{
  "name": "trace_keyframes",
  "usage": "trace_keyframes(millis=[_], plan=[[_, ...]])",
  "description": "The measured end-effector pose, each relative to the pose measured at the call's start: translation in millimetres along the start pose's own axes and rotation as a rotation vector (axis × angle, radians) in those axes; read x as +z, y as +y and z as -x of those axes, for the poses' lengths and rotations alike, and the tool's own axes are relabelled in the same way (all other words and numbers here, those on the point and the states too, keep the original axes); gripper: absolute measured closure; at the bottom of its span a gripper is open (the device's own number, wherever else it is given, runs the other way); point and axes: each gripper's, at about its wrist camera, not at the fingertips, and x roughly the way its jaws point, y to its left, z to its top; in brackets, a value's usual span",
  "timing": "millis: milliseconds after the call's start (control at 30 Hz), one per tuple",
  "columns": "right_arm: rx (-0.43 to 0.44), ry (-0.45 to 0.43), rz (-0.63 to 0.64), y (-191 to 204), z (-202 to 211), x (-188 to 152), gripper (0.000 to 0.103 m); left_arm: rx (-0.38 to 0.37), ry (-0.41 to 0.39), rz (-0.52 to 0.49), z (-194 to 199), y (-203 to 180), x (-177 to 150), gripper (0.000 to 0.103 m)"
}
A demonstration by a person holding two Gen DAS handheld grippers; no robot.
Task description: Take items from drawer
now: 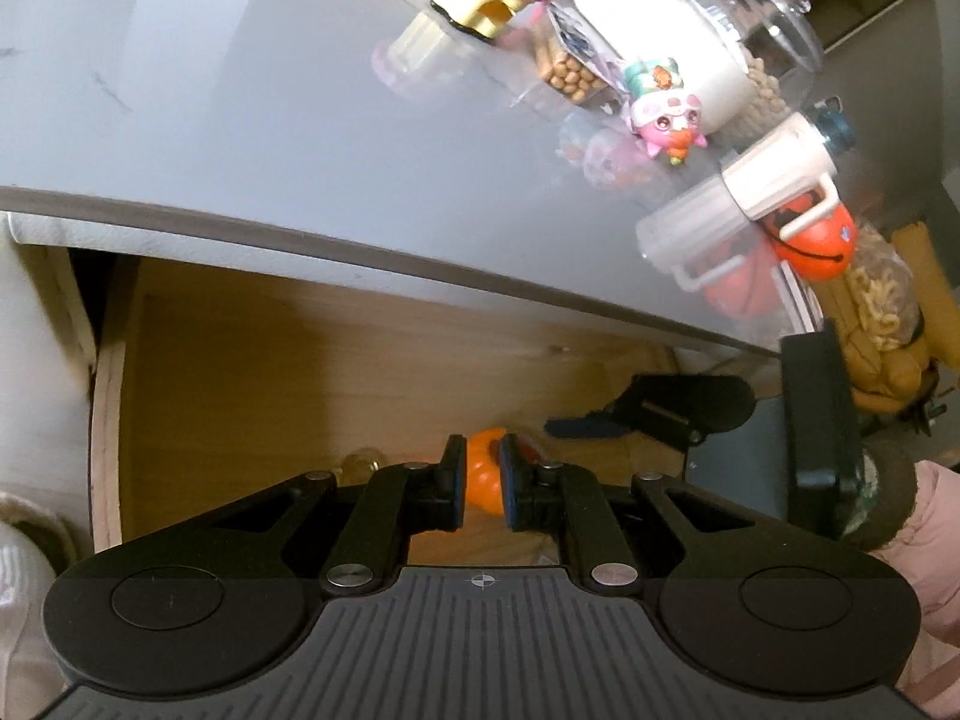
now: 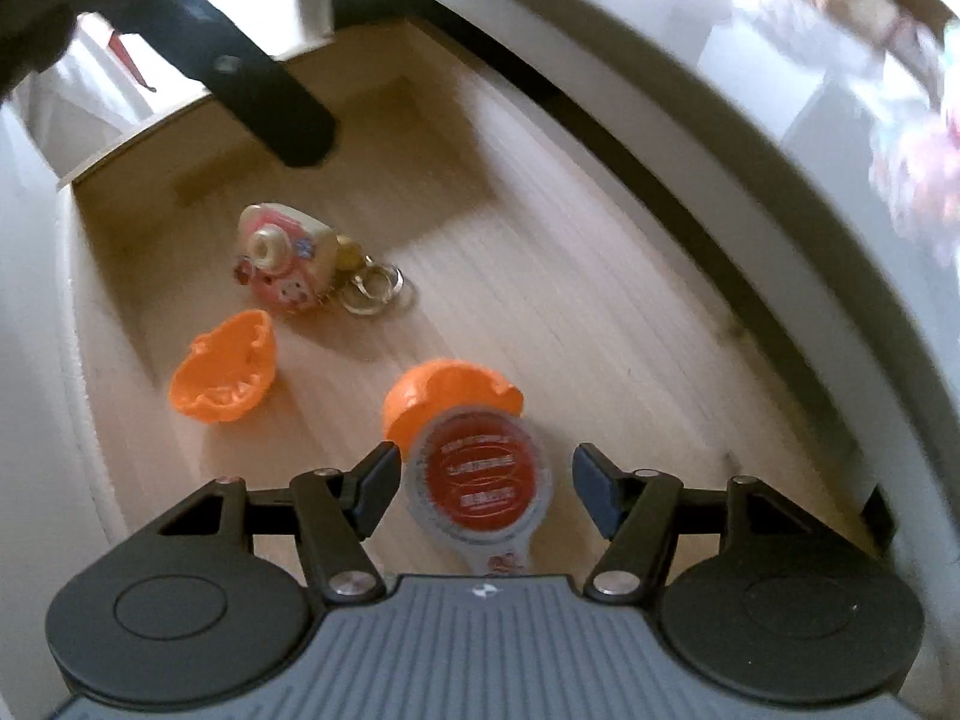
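Left wrist: left gripper (image 1: 482,483) pinching an orange shell half (image 1: 485,476) between its pads, low inside the wooden drawer (image 1: 240,360).

Right wrist: right gripper (image 2: 485,489) spread wide, red-lidded cup (image 2: 477,480) between its fingers, untouched; second orange shell half (image 2: 223,375) and keychain toy (image 2: 288,261) ahead-left.

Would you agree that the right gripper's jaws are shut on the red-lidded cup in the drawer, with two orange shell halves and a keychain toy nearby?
Not quite: the right gripper has its jaws open, standing on either side of the red-lidded cup without clamping it, as the right wrist view shows. The rest holds: two orange shell halves and the keychain toy lie in the drawer.
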Motion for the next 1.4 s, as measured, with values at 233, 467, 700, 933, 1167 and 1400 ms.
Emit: trace_keyframes(millis=[233, 467, 700, 933, 1167, 1400], plan=[[0.048, 0.045, -0.018, 3, -12, -5, 0.035, 0.005, 0.023, -0.023, -3, -2, -2, 0.091], [-0.015, 0.065, -0.088, -15, -9, -14, 0.035, 0.014, 0.032, -0.121, -8, -17, -4, 0.089], [-0.001, 0.059, -0.158, -23, 12, -22, 0.043, 0.126, 0.057, -0.338, -12, -46, -8, 0.089], [-0.018, -0.086, -0.232, -37, 95, -49, 0.043, 0.286, 0.319, -0.561, -45, -68, -28, 0.089], [-0.064, -0.154, -0.357, -60, 117, -79, 0.043, 0.300, 0.320, -0.458, -72, -75, -6, 0.086], [-0.056, -0.193, -0.393, -68, 121, -87, 0.043, 0.415, 0.245, -0.309, -87, -62, 0, 0.084]])
